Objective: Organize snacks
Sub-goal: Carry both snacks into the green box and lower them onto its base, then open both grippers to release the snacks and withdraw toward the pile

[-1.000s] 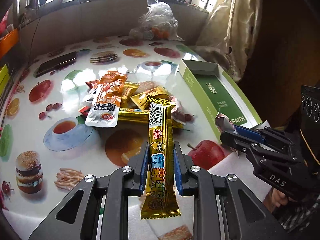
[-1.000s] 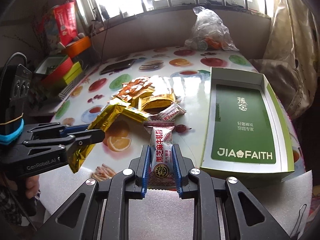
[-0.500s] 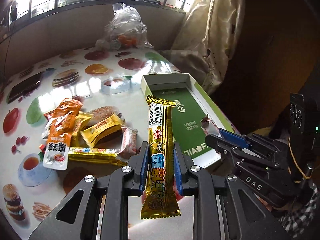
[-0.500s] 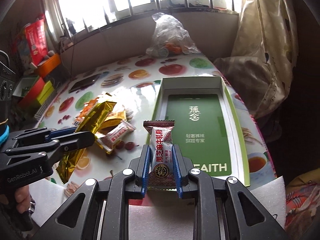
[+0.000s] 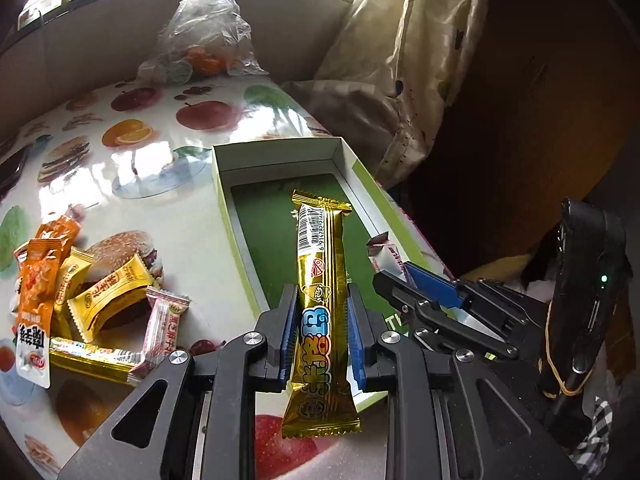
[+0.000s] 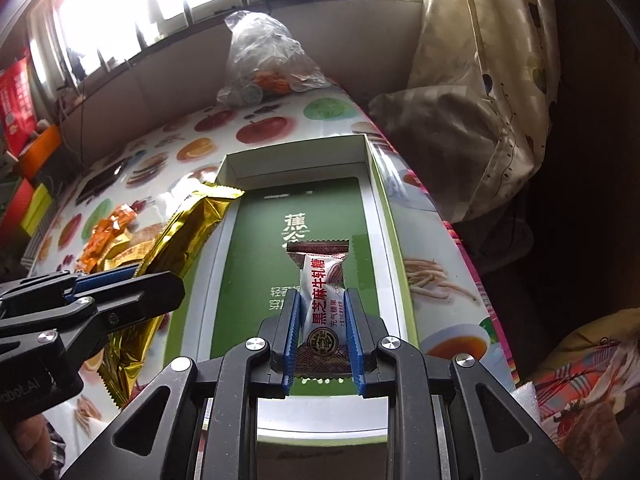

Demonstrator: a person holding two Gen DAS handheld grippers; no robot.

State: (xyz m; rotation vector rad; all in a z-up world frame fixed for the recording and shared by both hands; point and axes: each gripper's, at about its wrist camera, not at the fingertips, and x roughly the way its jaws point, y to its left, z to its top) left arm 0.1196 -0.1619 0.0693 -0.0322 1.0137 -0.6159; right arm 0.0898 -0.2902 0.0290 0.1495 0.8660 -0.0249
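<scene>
My left gripper [image 5: 322, 336] is clenched on a long gold snack bar [image 5: 321, 280], and my right gripper [image 6: 321, 332] grips a white sesame nougat candy [image 6: 320, 300]; both hang over the near end of the open green box [image 6: 380, 184] ahead of my fingers. I judge this the drop-off step: lower each wrapper inside the box walls, then let go. The other snacks [image 5: 100, 292] lie loose on the table off to my left.

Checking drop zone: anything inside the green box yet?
No snacks lie in the green box; only its printed green floor shows. The gold bar and white candy, each clamped in a tool, hide part of the floor.
</scene>
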